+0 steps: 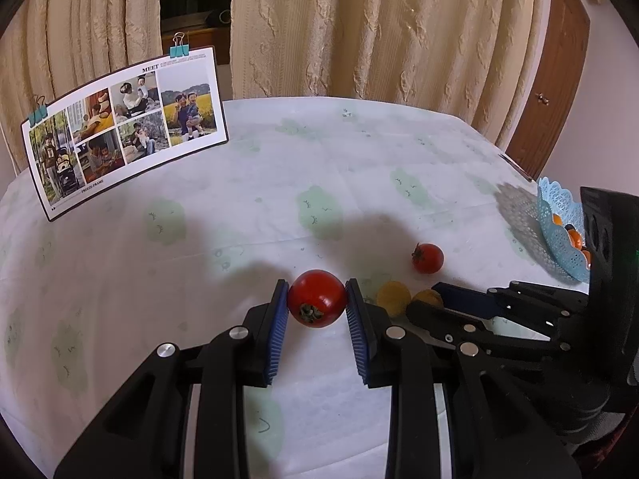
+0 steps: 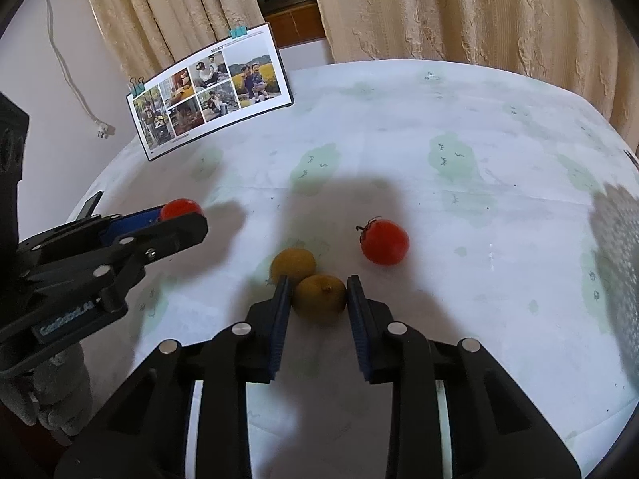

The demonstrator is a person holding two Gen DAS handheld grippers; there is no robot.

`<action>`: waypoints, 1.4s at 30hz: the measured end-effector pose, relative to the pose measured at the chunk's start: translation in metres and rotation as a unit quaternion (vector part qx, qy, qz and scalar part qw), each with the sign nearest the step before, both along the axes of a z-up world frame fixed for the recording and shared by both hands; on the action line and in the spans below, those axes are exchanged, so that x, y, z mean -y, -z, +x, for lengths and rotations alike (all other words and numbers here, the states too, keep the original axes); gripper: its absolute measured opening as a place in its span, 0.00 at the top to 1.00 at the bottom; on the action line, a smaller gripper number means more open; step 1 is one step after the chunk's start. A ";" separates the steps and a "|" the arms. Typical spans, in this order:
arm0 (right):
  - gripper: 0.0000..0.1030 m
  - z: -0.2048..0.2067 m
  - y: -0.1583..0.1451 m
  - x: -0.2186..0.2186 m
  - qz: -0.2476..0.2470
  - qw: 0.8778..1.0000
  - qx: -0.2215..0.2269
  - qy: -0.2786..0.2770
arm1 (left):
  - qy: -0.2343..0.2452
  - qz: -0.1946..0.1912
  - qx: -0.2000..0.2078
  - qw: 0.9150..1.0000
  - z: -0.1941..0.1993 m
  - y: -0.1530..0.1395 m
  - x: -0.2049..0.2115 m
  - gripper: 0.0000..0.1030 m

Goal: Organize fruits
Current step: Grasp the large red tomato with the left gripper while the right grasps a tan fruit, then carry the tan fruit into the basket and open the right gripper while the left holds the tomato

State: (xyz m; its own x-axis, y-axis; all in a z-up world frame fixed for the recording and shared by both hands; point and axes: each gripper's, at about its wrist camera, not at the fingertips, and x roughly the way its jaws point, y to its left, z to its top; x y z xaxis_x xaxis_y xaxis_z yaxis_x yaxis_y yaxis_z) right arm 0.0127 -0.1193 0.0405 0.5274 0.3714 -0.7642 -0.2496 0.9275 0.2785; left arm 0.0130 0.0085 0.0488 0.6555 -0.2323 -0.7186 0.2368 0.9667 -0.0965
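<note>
My left gripper (image 1: 316, 299) is shut on a red tomato (image 1: 316, 297), stem toward the camera, just above the table; it also shows in the right wrist view (image 2: 181, 208). My right gripper (image 2: 317, 295) has its blue pads against both sides of a yellow fruit (image 2: 320, 297) resting on the cloth. A second yellow fruit (image 2: 293, 265) touches it at the back left. Another red tomato (image 2: 384, 241) lies to the right. In the left wrist view the right gripper (image 1: 437, 293) reaches the two yellow fruits (image 1: 393, 298), and the loose tomato (image 1: 427, 258) lies behind.
A blue lace basket (image 1: 557, 231) holding orange fruits stands at the table's right edge. A photo card (image 1: 124, 127) with binder clips stands at the back left. Curtains hang behind the round table (image 2: 439, 127). A wooden door is at the far right.
</note>
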 end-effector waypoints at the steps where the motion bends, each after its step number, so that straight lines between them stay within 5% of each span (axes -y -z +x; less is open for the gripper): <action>1: 0.71 -0.003 -0.001 0.001 0.002 1.000 0.001 0.002 | 0.000 0.000 -0.001 1.000 0.000 0.000 0.001 0.72; 21: 0.71 -0.051 -0.049 0.085 0.042 0.988 0.067 0.133 | 0.008 0.010 0.001 1.000 -0.004 0.002 0.015 0.72; 42: 0.71 -0.109 -0.061 0.223 0.047 0.943 0.102 0.312 | 0.034 0.022 -0.002 0.999 -0.005 -0.005 0.060 0.72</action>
State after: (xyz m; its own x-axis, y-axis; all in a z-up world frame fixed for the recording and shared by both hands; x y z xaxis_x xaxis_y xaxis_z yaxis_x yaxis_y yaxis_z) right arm -0.0964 -0.3422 0.1014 0.7982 0.0014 -0.6023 0.2798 0.8847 0.3729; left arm 0.0081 -0.0520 0.0535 0.6369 -0.2442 -0.7313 0.3018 0.9518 -0.0549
